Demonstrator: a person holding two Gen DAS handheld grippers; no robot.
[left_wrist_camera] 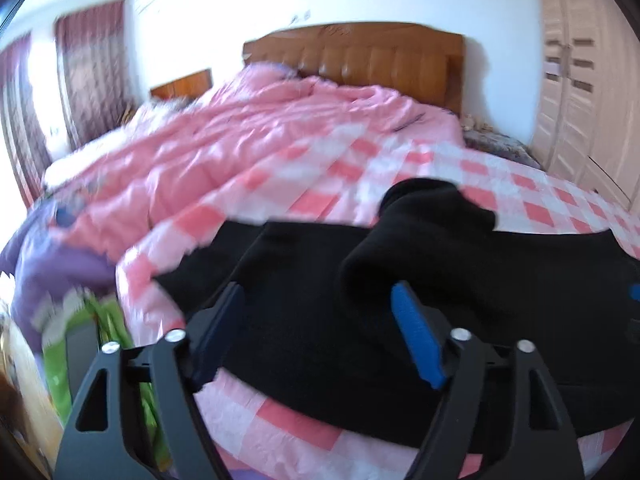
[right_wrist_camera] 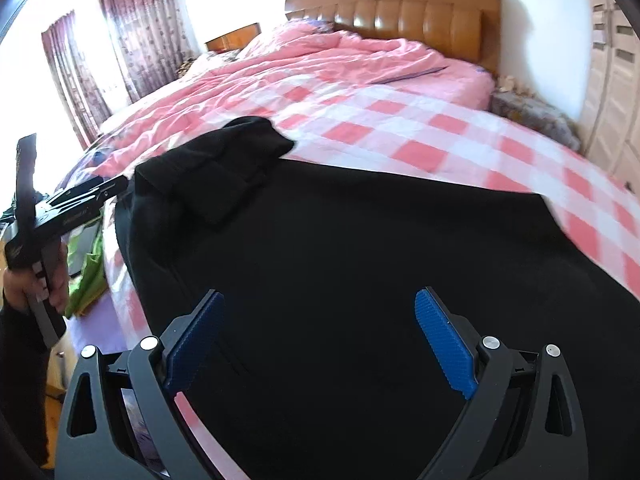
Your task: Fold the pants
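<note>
Black pants [right_wrist_camera: 360, 248] lie spread across the near part of a bed with a pink-and-white checked cover [right_wrist_camera: 400, 120]. One end of the pants is folded back into a raised flap [left_wrist_camera: 432, 216] [right_wrist_camera: 232, 160]. My left gripper [left_wrist_camera: 320, 300] hovers over the pants [left_wrist_camera: 304, 288] with its blue pads wide apart and nothing between them. My right gripper [right_wrist_camera: 320, 308] stands open above the middle of the dark cloth, also empty. In the right wrist view the left gripper's body [right_wrist_camera: 52, 208] shows at the far left, held by a hand.
A crumpled pink duvet [left_wrist_camera: 224, 136] covers the far half of the bed below a brown padded headboard [left_wrist_camera: 380, 56]. Purple and green items [left_wrist_camera: 72, 280] lie off the bed's left edge. Curtains [right_wrist_camera: 140, 28] hang at the left, and a wardrobe [left_wrist_camera: 576, 92] stands at the right.
</note>
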